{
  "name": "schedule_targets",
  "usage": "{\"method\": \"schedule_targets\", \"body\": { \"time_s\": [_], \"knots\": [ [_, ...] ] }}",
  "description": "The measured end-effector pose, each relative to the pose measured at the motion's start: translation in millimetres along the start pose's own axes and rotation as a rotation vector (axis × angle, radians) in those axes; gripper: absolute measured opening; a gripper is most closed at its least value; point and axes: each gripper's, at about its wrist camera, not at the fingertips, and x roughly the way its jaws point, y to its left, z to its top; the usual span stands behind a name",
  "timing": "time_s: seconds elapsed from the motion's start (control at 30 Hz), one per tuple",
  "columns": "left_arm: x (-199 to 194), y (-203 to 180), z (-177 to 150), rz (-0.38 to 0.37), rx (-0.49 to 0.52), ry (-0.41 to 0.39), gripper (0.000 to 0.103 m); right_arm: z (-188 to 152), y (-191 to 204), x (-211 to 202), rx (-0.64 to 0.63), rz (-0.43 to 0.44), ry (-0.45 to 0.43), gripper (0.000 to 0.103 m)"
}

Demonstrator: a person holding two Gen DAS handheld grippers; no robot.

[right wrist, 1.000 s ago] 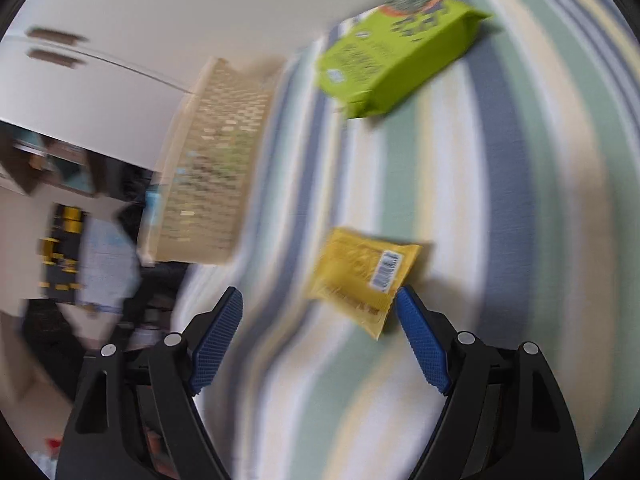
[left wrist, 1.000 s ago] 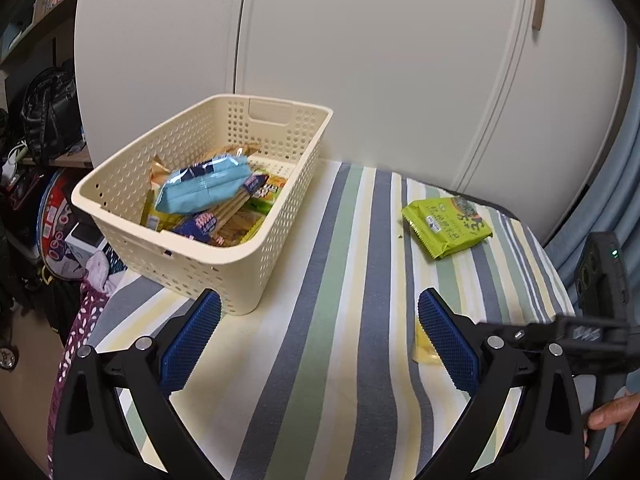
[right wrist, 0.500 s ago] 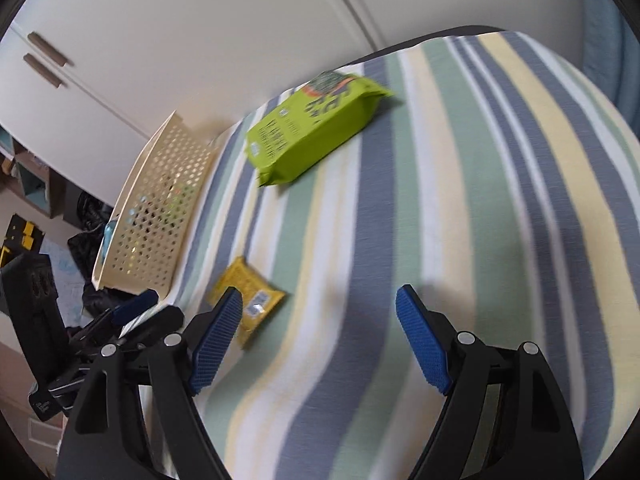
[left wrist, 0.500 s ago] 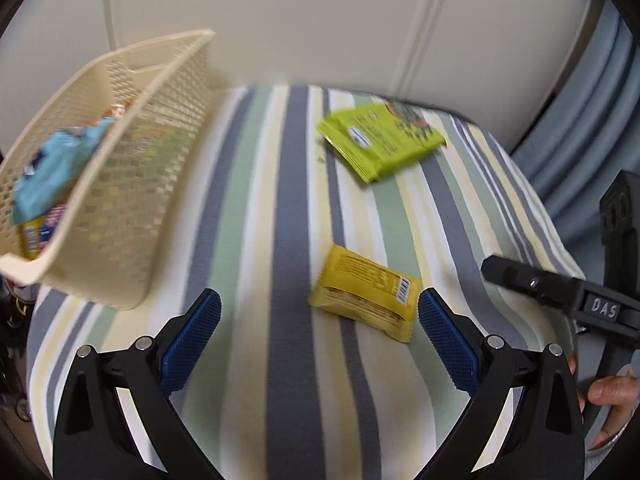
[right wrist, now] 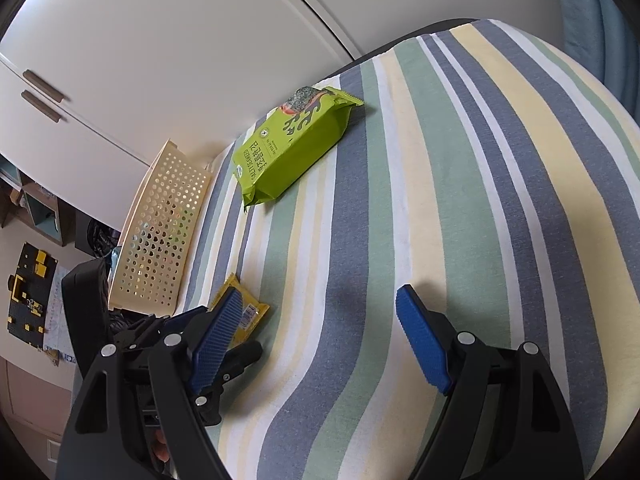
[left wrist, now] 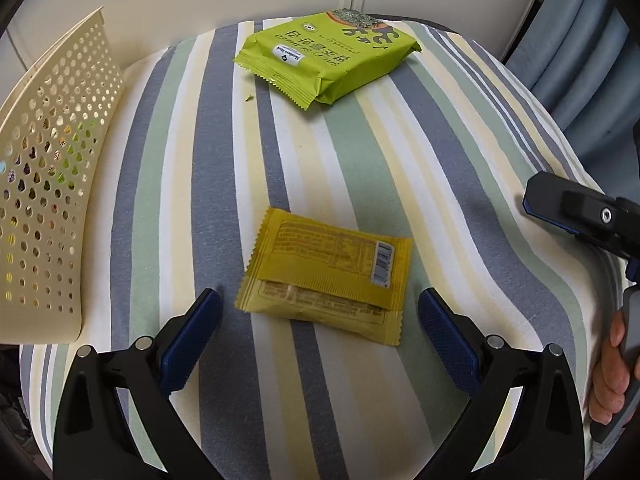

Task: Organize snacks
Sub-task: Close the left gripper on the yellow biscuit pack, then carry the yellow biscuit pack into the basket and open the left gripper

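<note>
Two snack packets lie on the striped tablecloth. The yellow packet lies flat, barcode side up, at the 6 o'clock part of the left wrist view, just ahead of the left gripper, whose blue-padded tongs stand wide with nothing between them, one to each side of the packet and not touching it. The green seaweed pack lies at 12 o'clock, well apart from the yellow one, with bare cloth between. One cream perforated basket stands at 9 o'clock at the cloth's left edge; coloured wrappers show through its holes. The right gripper, tongs wide and empty, hovers over bare stripes, its tip entering the left view at 3 o'clock. A white cupboard lies beyond the far edge.
</note>
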Motion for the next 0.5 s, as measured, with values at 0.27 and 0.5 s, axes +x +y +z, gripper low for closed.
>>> {"method": "schedule_targets", "body": {
  "time_s": [0.27,0.5],
  "knots": [
    [-7.0,10.2,3.0,0.015,-0.043,-0.044,0.072,-0.4,0.5,-0.7,-0.005,0.015,-0.004,0.079],
    [-26.3,25.2,-7.6,-0.032,-0.106,-0.112,0.070,-0.3,0.4,-0.3,-0.009,0.014,-0.002,0.079]
  ]
}}
